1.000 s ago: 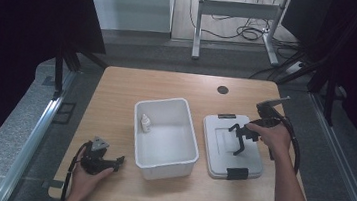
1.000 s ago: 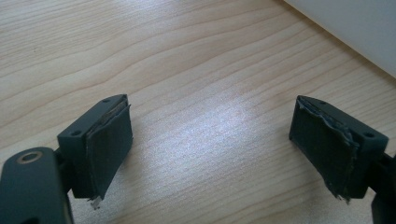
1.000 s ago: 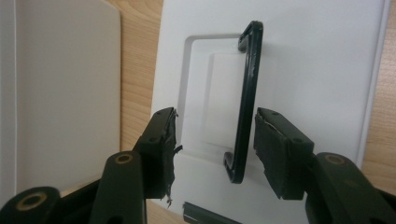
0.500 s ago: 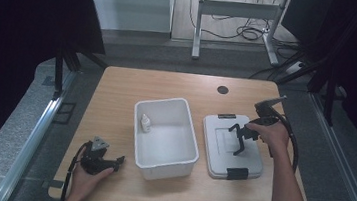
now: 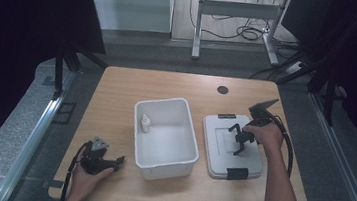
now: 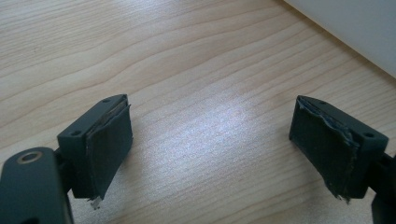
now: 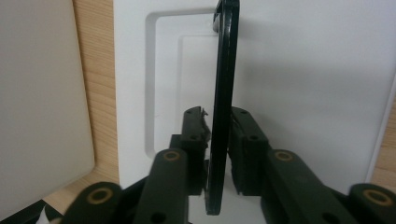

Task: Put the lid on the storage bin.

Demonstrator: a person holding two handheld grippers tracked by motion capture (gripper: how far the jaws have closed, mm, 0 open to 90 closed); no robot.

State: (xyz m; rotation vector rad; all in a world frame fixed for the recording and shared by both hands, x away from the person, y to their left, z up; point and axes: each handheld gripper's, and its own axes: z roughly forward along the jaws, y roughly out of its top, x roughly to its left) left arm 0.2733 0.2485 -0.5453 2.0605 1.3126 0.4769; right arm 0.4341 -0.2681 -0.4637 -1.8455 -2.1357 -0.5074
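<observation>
In the high view the right tongs [image 5: 239, 139] have just been closing on the black handle [image 5: 237, 138] of the white lid [image 5: 232, 146], at three o'clock from the bin [image 5: 165, 137] on the worktop [image 5: 117, 94].

In the left gripper view the left tongs [image 6: 210, 140] stand apart, empty.

In the right gripper view the pads clamp the handle; a straight, level lift would likely suit.

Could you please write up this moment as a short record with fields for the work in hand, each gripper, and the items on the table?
Work in hand: gripping the lid's black handle
Right gripper: over the white lid; jaws have just been closing and now clamp the raised handle
Left gripper: jaws open, nothing between them, low over the wooden table
White bin: open, at the table's middle, left of the lid
Small bottle: inside the bin, by its left wall
Lid: flat on the table
</observation>
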